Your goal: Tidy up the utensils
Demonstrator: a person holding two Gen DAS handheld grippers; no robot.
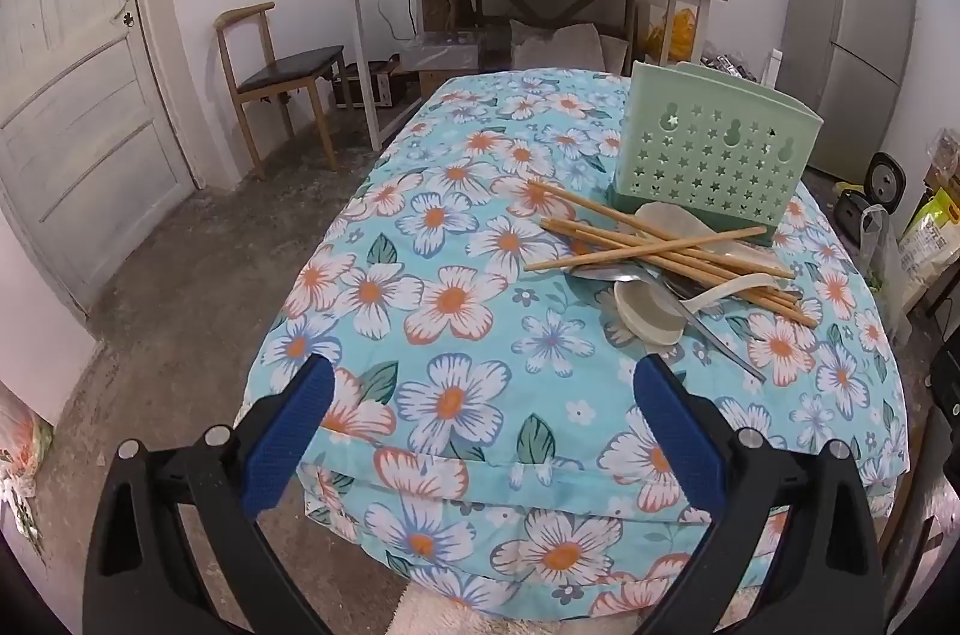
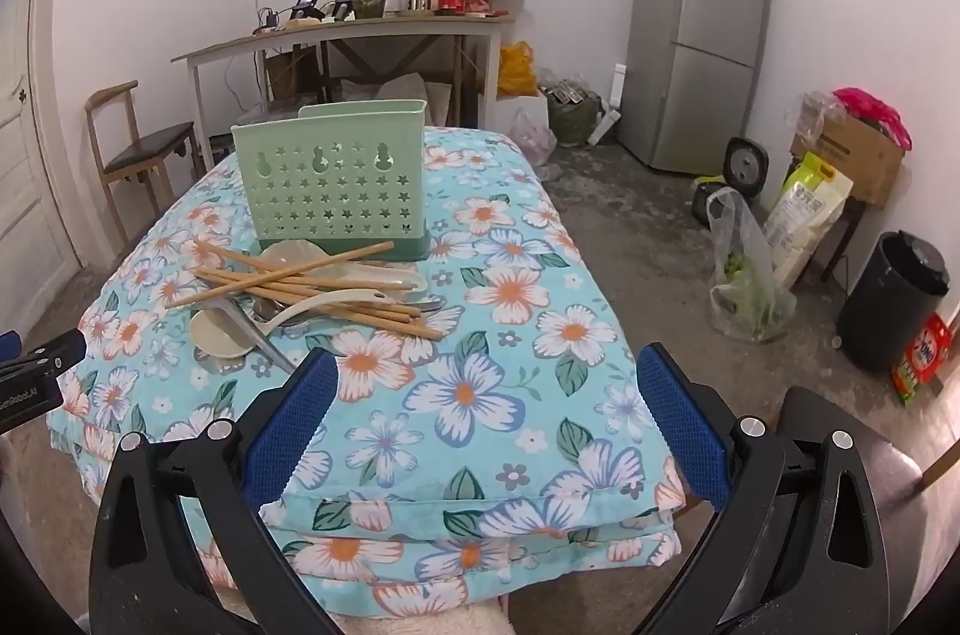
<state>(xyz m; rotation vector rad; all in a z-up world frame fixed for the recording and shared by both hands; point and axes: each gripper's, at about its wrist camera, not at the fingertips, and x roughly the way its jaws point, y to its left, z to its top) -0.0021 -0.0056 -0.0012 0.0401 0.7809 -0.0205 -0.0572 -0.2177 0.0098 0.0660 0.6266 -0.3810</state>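
Progress: nothing is sorted as far as the views show; the job looks to be at its very start.
Utensil pile: wooden chopsticks [image 1: 654, 245], pale ceramic soup spoons [image 1: 651, 320] and a metal spoon [image 1: 714, 335] lie crossed in one heap on the floral quilt [image 1: 456, 335], touching the near foot of the holder.
Holder: the green perforated utensil holder [image 1: 717, 155] stands upright toward the far end of the quilt; no handle shows above its rim, so it appears empty, though its inside is hidden.
Left tongs: the left tongs [image 1: 480, 407] stand wide, holding nothing, over the near edge of the quilt, with the pile ahead to their right.
Right tongs: the right tongs [image 2: 486, 401] are also wide and empty, with the pile ahead to their left.
Left to do: every chopstick and spoon has yet to go into the holder.
Left view only: a white panelled door [image 1: 78, 125] and the full wooden chair [image 1: 276, 77].
Right view only: a dark bin [image 2: 894, 299], a bag of greens [image 2: 747, 287], a cardboard box [image 2: 852, 155], and a tip of the left tongs at the left edge.
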